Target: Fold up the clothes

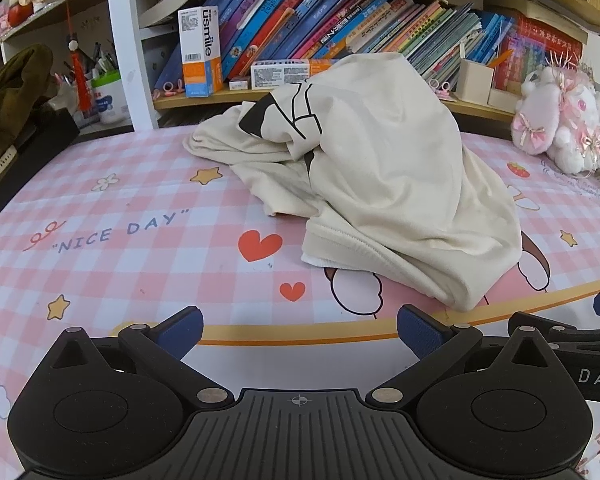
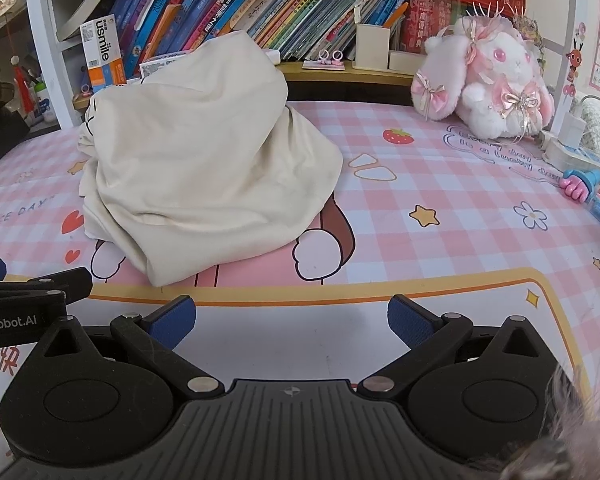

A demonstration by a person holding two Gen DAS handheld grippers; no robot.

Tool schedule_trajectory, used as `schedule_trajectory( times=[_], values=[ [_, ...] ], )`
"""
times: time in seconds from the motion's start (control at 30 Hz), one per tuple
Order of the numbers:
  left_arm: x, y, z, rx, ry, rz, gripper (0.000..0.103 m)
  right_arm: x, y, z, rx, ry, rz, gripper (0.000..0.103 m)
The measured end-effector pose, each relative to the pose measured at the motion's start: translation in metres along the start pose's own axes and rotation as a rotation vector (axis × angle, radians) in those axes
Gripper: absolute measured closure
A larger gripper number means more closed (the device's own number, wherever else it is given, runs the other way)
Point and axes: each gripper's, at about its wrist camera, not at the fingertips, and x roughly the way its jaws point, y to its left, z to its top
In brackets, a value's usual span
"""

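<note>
Crumpled cream cotton garment with black print (image 1: 384, 184) heaped on a pink checked cartoon desk mat (image 1: 140, 248), folding not yet begun.

One garment, apparently a T-shirt, lies ahead of both claws, untouched and unflattened; every fold is left. The left claw (image 1: 300, 332) and the right claw (image 2: 292, 320), two in all, hover side by side before it, blue fingers spread wide, holding nothing. Beyond: one pink-white plush rabbit (image 2: 488, 80), one white toothbrush box (image 1: 199, 50).

left claw (image 1: 300, 330): fingers spread wide, holding nothing | right claw (image 2: 291, 320): fingers spread wide, holding nothing
</note>
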Motion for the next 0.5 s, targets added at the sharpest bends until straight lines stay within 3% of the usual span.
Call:
schedule_trajectory(
  times=[0.5],
  values=[
    [0.0033,-0.0004,-0.0005,0.007,0.006,0.005,0.000,0.0030,0.0010,-0.0008,0.000,0.012,0.005,0.000]
  ],
)
